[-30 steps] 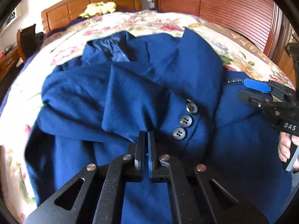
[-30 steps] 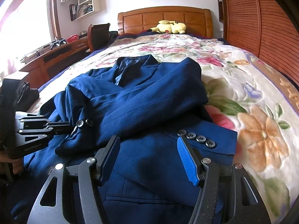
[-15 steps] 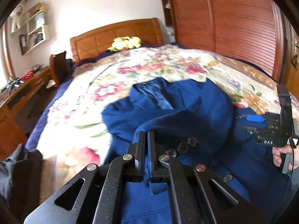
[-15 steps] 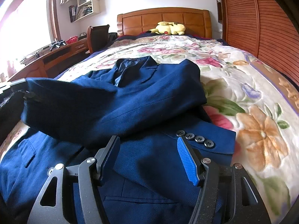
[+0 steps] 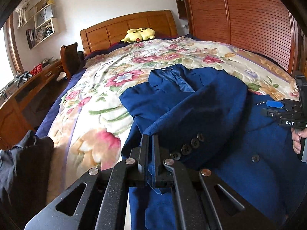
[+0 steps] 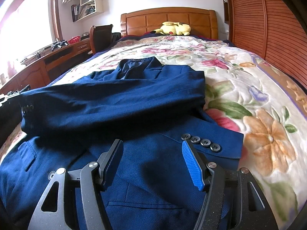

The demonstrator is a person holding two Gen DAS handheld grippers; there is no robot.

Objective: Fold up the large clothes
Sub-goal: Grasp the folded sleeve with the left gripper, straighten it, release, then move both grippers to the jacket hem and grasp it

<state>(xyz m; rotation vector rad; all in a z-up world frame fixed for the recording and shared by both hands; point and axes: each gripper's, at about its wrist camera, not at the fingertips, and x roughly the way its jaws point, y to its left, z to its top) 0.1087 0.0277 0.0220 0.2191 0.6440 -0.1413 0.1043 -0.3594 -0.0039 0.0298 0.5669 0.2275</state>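
Note:
A blue suit jacket (image 5: 259, 172) (image 6: 157, 184) lies front up on the floral bedspread (image 5: 92, 103). My left gripper (image 5: 150, 138) is shut on the cuff of one sleeve (image 5: 201, 118), just beside its row of buttons (image 5: 189, 145). The cuff hangs raised over the jacket's left side. In the right wrist view that sleeve (image 6: 115, 99) stretches across the chest toward the left edge. My right gripper (image 6: 151, 145) (image 5: 270, 108) stands open just above the jacket's lower front, nothing between its fingers. The other sleeve's buttoned cuff (image 6: 203, 143) lies flat close to its blue pad.
A yellow plush toy (image 6: 173, 28) rests by the wooden headboard (image 6: 168, 20). Slatted wooden doors (image 6: 268, 28) run along the bed's right side. A desk (image 6: 48, 61) and chair (image 6: 100, 36) stand on the left. A dark garment (image 5: 19, 163) lies at the bed's near left edge.
My left gripper has risen and swung left with the cuff, pulling the sleeve out straight across the jacket. The right gripper has stayed where it was, still open.

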